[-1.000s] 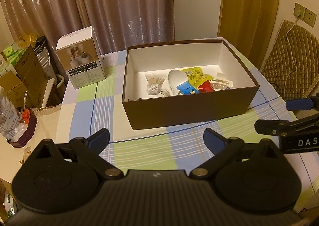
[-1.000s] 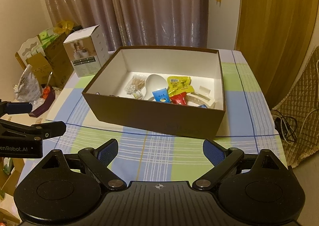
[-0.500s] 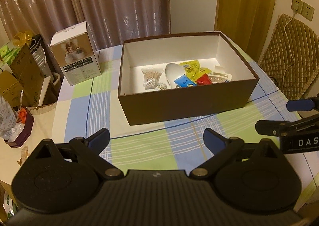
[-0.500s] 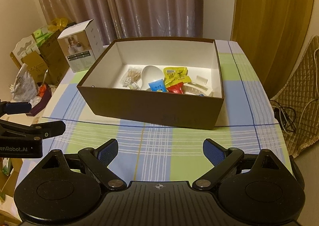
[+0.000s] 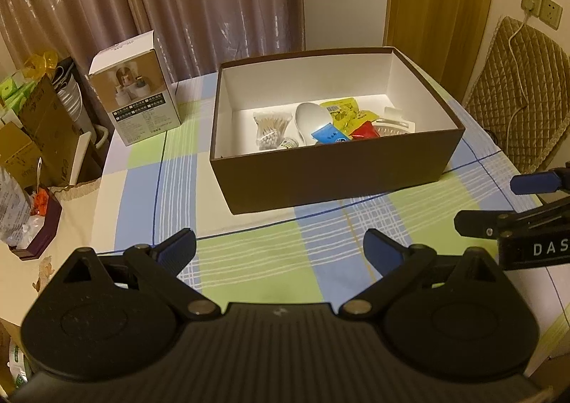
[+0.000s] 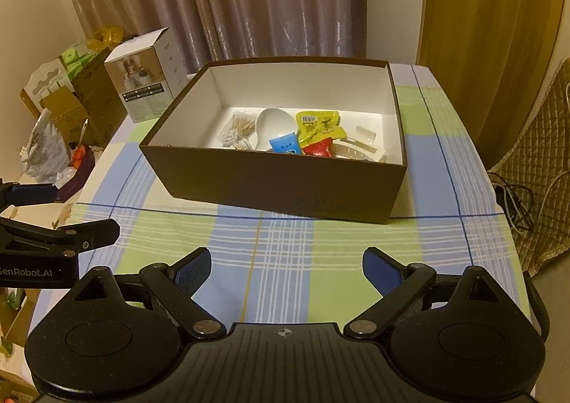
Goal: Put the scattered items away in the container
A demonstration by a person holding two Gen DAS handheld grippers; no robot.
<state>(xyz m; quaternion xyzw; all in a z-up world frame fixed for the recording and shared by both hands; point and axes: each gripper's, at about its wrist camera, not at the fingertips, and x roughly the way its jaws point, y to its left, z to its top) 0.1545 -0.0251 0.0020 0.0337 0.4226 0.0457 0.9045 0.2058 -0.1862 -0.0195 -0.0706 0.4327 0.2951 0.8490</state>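
A brown box (image 5: 331, 175) with a white inside stands on the checked tablecloth; it also shows in the right wrist view (image 6: 278, 186). In it lie a bag of cotton swabs (image 5: 269, 127), a white spoon (image 5: 311, 118), a yellow packet (image 5: 343, 111), a blue packet (image 5: 329, 136), a red packet (image 5: 365, 129) and a white clip (image 5: 395, 120). My left gripper (image 5: 281, 251) is open and empty over the cloth in front of the box. My right gripper (image 6: 286, 269) is open and empty, also in front of the box.
A white product carton (image 5: 137, 88) stands on the table left of the box. Cardboard boxes and bags (image 5: 32, 139) crowd the left beyond the table edge. A quilted chair (image 5: 516, 100) stands at the right. Curtains hang behind.
Both grippers have drawn back and up from the box, so it looks smaller and farther. Both stay open and empty. The items in the box have not moved.
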